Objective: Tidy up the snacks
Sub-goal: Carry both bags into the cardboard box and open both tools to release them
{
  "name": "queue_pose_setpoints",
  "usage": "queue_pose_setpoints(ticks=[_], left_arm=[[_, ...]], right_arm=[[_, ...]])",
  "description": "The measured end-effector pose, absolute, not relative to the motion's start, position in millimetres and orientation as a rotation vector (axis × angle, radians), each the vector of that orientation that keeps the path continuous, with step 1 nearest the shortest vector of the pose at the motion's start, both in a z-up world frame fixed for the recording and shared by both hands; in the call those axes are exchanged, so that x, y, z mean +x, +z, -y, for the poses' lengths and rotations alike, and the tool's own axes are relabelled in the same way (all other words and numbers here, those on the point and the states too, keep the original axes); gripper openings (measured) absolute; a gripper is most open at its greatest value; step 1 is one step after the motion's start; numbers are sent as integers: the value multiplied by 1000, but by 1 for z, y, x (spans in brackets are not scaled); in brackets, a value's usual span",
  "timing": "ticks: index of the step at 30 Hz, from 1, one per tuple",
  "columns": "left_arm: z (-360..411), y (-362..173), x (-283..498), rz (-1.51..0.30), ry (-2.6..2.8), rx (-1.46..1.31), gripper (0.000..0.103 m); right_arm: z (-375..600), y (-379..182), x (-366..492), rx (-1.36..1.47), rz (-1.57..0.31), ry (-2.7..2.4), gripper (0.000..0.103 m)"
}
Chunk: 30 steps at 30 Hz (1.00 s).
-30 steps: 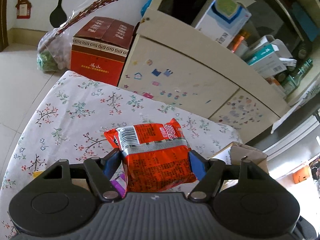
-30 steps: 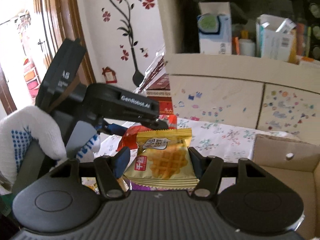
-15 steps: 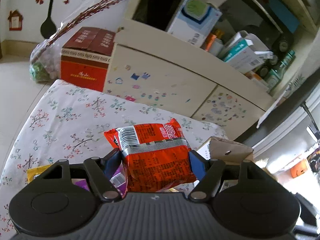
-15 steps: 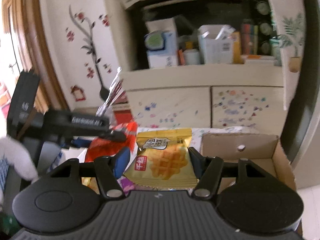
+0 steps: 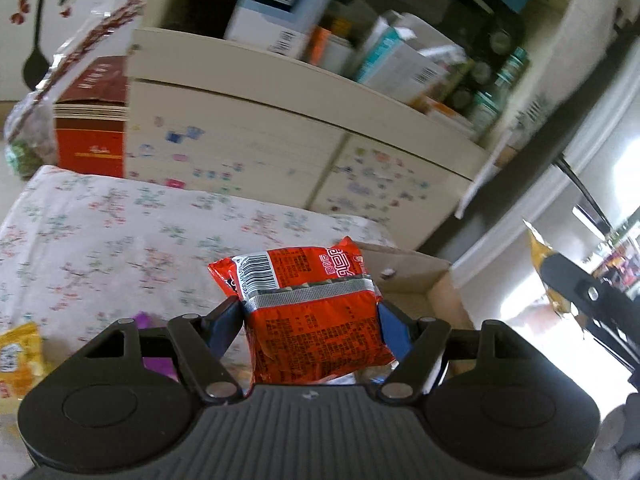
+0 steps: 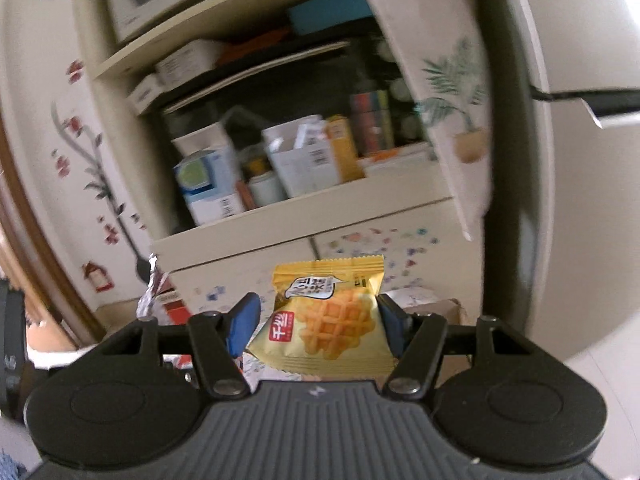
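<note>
Two packets ride aloft. Left wrist view: the left gripper (image 5: 310, 322) clamps the red snack packet (image 5: 310, 312) sideways, with the cardboard box (image 5: 420, 284) at two o'clock, likely its destination. Right wrist view: the right gripper (image 6: 318, 328) pinches the yellow waffle packet (image 6: 326, 320) upright, the box corner at three o'clock.

We see a glossy red foil packet (image 5: 316, 320), a shiny yellow plastic wrapper (image 6: 326, 320), matt brown cardboard box (image 5: 416, 276), and printed floral cloth (image 5: 112, 232).
</note>
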State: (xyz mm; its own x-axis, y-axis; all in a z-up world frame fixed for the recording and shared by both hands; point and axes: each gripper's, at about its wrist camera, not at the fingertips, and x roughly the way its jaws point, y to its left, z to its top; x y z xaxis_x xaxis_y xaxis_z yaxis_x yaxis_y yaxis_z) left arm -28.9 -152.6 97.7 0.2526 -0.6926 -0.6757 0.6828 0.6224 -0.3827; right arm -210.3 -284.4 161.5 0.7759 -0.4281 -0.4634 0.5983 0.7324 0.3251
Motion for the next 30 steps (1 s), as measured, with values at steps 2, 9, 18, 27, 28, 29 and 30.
queue_pose_setpoints(ticks=[2,9,18,27,28,29,30], left_arm=[[162,96,-39,-932,-970,-1,77],[187,88,-75,-950,-1070,70,77],[207,75,-109,-964,-1180,126,78],[205,86,-115,-922,-1174,139,97],[204,87,-114,-919,-1165,145,97],[203,89,-113,-918,-1156,150,98],[202,90,-112,-917,-1146,156,98]], right_arm=[[291,160,-215,518,-368,-603,64],[306,158,-227,566,-366,-673,64],[316,152,-231,613,-381,-716,66],[319,148,-234,648,-384,-757,78],[319,148,-234,650,-382,-752,78],[319,148,-233,650,-380,-746,78],[318,149,-233,647,-379,-742,78]])
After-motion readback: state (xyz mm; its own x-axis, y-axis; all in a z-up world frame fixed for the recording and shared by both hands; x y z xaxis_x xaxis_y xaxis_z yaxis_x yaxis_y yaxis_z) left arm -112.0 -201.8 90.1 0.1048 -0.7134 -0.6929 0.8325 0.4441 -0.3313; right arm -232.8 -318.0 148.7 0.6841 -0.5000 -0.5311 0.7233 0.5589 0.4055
